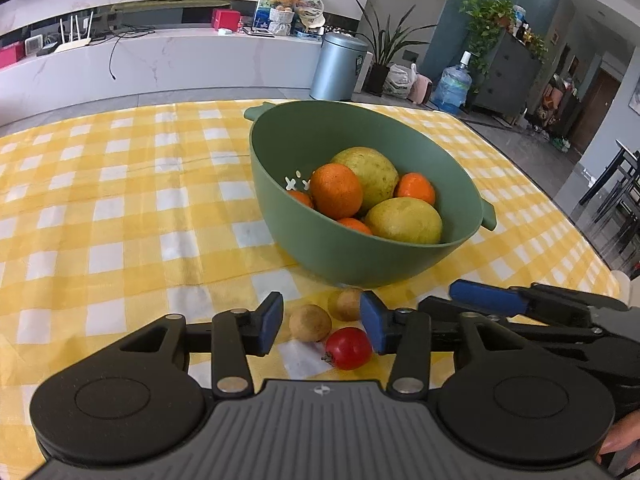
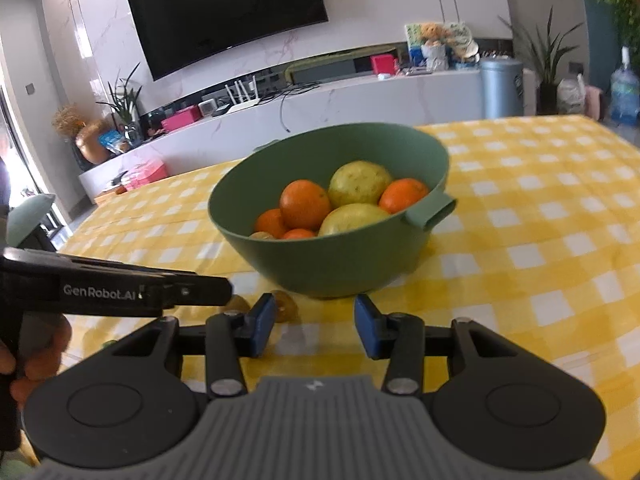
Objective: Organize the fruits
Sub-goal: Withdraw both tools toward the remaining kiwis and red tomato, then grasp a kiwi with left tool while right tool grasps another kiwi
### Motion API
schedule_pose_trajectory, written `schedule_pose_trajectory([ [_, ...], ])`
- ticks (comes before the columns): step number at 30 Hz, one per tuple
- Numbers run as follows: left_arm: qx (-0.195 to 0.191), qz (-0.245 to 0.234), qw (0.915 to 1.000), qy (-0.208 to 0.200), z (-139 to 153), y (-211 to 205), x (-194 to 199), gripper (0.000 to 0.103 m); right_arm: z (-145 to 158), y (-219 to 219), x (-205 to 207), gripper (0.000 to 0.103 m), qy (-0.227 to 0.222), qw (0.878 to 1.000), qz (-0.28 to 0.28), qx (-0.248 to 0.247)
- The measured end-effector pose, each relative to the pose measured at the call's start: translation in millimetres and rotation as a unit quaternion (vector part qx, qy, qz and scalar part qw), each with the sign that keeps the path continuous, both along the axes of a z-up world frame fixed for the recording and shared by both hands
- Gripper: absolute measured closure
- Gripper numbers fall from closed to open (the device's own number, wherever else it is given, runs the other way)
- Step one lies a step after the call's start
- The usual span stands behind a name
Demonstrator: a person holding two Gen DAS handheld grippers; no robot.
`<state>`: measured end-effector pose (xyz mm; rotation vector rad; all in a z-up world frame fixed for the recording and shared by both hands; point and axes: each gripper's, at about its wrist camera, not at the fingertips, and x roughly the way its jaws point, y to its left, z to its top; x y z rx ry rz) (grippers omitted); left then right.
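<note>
Left gripper, jaws apart, brackets a small red round fruit and two brown ones before the green plastic bowl; right gripper gapes empty.

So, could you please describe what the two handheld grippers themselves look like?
Both the left gripper and the right gripper are matte black linkages with silver pivot pins, blue rubber finger pads and a ribbed grey body. White "GenRobot.AI" lettering marks the left one's side.

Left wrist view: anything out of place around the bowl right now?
Yes. Three small fruits lie loose on the tablecloth in front of the green bowl: two brown ones and a red one, between the open left gripper jaws. Nothing spilled or damaged.
</note>
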<state>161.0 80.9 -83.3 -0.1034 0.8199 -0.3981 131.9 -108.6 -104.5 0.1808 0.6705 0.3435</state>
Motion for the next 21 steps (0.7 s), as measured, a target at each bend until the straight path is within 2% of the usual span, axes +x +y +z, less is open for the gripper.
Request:
schedule_pose_trajectory([
  [3,0.015,-0.007,0.9999,0.004,-2,-3,-1,0.045,-2,2,7,0.062,0.008,1.000,0.007,0.015],
  [8,0.021,-0.036,0.9991,0.007,-7,-10,-1,0.048,-8,1,16,0.062,0.022,0.999,0.009,0.032],
  [11,0.019,-0.043,0.9989,0.005,-10,-12,0,0.050,-12,-2,20,0.067,0.031,0.998,0.008,0.046],
  [15,0.021,-0.021,0.9995,0.010,-14,-8,6,0.060,-16,-5,24,0.073,0.040,0.998,0.007,0.054],
  [21,-0.009,-0.003,0.9995,0.029,-18,2,13,0.060,-21,-5,27,0.073,0.046,0.997,0.012,0.067],
])
